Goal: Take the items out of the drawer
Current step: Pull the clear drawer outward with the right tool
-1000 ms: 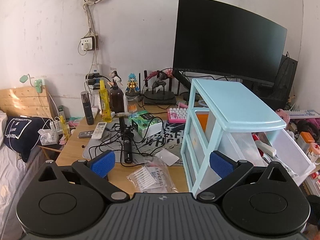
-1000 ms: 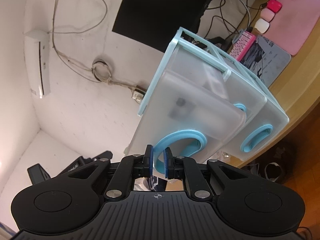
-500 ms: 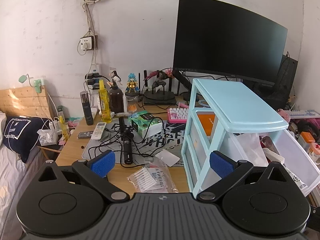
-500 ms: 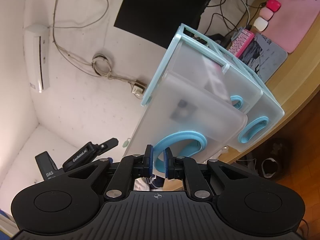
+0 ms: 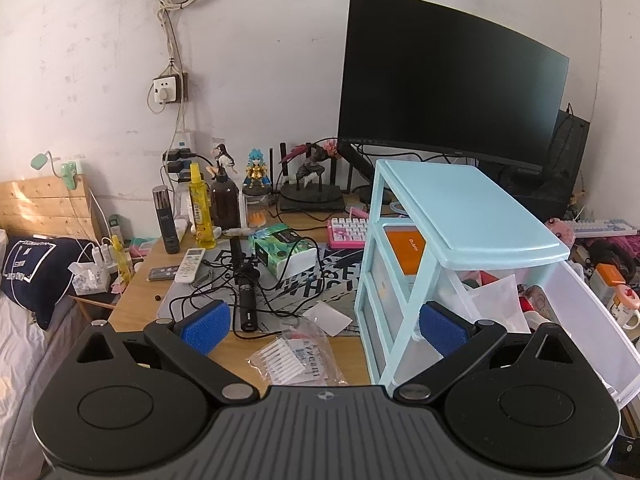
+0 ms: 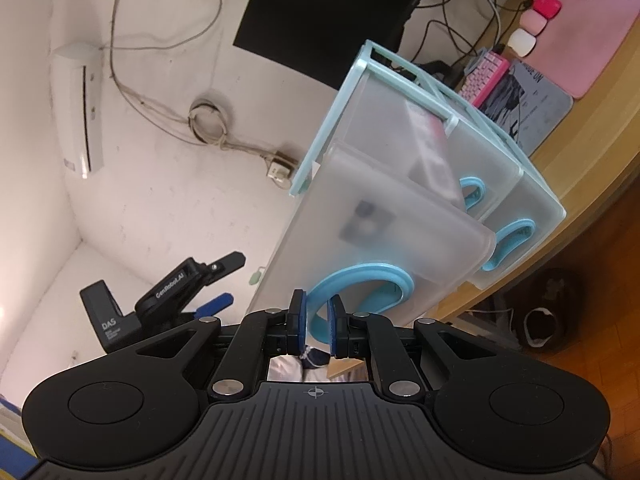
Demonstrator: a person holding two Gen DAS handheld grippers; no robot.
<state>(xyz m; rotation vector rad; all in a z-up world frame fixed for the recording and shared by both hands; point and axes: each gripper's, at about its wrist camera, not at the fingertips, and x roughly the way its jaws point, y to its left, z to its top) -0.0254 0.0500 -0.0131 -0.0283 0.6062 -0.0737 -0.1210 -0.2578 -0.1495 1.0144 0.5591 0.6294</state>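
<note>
A light blue drawer unit (image 5: 464,216) stands on the wooden desk (image 5: 140,292). Its top frosted drawer (image 5: 588,320) is pulled far out to the right, with a white bag and small items inside. My right gripper (image 6: 317,320) is shut on the drawer's blue ring handle (image 6: 360,284); the drawer front (image 6: 384,216) fills that view. My left gripper (image 5: 324,324) is open and empty, above the desk's front edge to the left of the unit. It also shows in the right wrist view (image 6: 176,284).
A plastic bag of white sticks (image 5: 296,360) lies under my left gripper. Cables, a black microphone (image 5: 246,300), a green box (image 5: 280,252), bottles (image 5: 200,208), figurines and a pink keyboard (image 5: 348,232) crowd the desk. A black monitor (image 5: 444,96) stands behind. A bed (image 5: 24,320) is at left.
My right gripper has pulled the top drawer further out of the unit. The left gripper has stayed nearly still and open.
</note>
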